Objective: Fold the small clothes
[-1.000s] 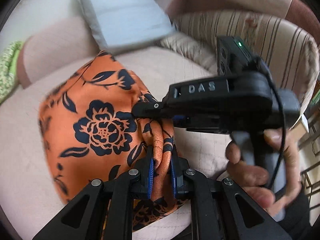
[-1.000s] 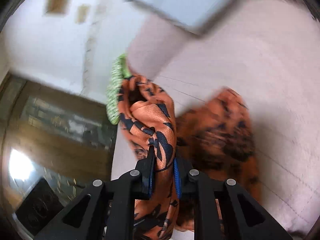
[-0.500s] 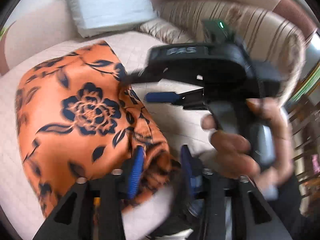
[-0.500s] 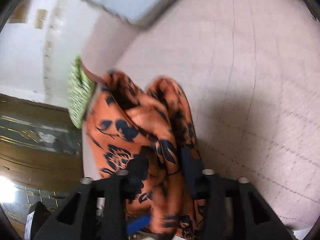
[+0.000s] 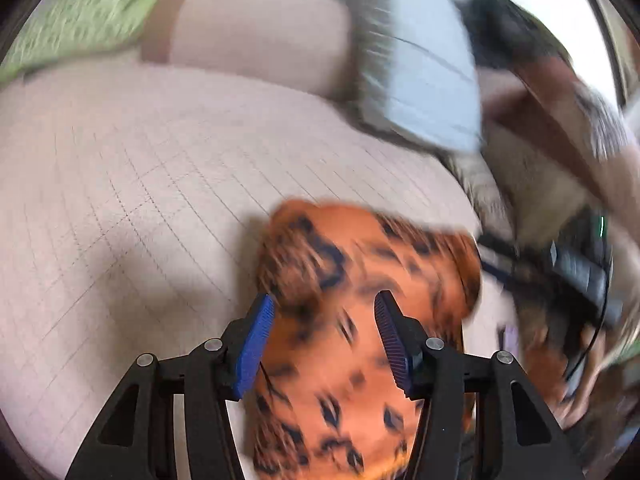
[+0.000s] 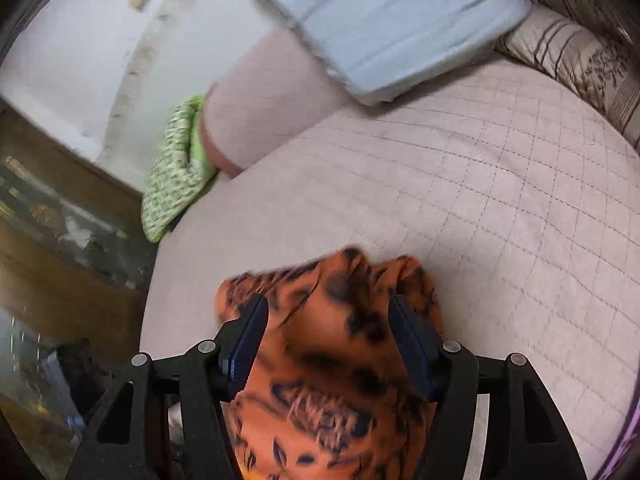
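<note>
- Orange floral garment point(image 5: 352, 320) lies bunched on the quilted pink cushion point(image 5: 160, 184), directly below both grippers; in the right wrist view the same cloth point(image 6: 332, 360) sits at the near edge of the seat.
- Left gripper point(image 5: 324, 344): jaws spread, having just been opening. Cloth shows between the blue pads point(image 5: 256, 340), but they do not press on it.
- Right gripper point(image 6: 328, 348): jaws likewise spread apart after just opening; fabric lies between them, not pinched.
- Progress, judged: one fold looks laid and let go, since the piece reads as a compact doubled bundle rather than a flat sheet. Edges are blurred, so neatness cannot be confirmed. Probably left: a further fold or smoothing, then setting it aside.
- Surroundings: pale blue pillow point(image 6: 392, 24) and green patterned cloth point(image 6: 176, 168) at the back of the seat, well apart from the garment.
- Writing: none legible. The other handset at the left view's right edge is too smeared to read.
</note>
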The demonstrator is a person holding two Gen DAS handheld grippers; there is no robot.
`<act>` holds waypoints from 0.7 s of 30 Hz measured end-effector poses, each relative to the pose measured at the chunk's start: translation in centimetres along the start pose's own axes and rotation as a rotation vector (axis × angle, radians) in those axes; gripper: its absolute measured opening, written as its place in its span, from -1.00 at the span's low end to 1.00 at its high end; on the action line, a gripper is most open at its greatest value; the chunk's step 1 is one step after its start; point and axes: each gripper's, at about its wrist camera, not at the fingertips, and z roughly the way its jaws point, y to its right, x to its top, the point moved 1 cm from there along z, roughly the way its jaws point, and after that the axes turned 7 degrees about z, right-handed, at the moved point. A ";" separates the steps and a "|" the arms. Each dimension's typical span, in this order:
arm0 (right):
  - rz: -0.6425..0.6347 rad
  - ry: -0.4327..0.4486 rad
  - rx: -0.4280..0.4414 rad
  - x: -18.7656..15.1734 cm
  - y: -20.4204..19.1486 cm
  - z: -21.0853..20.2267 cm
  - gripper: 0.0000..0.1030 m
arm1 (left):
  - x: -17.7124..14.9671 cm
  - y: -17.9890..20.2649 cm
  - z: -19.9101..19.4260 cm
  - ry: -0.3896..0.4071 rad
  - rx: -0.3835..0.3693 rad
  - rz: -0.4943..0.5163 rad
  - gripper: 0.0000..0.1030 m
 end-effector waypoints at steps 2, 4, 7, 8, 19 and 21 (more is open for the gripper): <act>0.064 -0.006 0.048 0.0 1.2 1.6 -0.15 | 1.5 -1.6 1.1 -0.008 -0.020 -0.045 0.02; 0.091 -0.024 0.064 -1.3 3.4 3.1 -0.71 | 2.4 -2.7 3.2 -0.038 -0.046 -0.073 0.02; 0.068 -0.050 -0.093 -1.5 3.8 4.0 -0.86 | 2.7 -3.2 5.2 -0.077 -0.071 -0.104 0.02; 0.068 -0.036 -0.112 -1.2 3.9 3.9 -0.87 | 2.7 -3.2 5.9 -0.076 -0.084 -0.112 0.04; 0.071 -0.073 -0.332 -0.6 5.8 6.3 -0.84 | 3.6 -3.1 13.6 -0.119 0.023 -0.060 0.21; 0.081 -0.044 -0.273 -0.8 5.5 4.7 -0.67 | 3.7 -2.9 11.3 -0.090 0.004 -0.094 0.14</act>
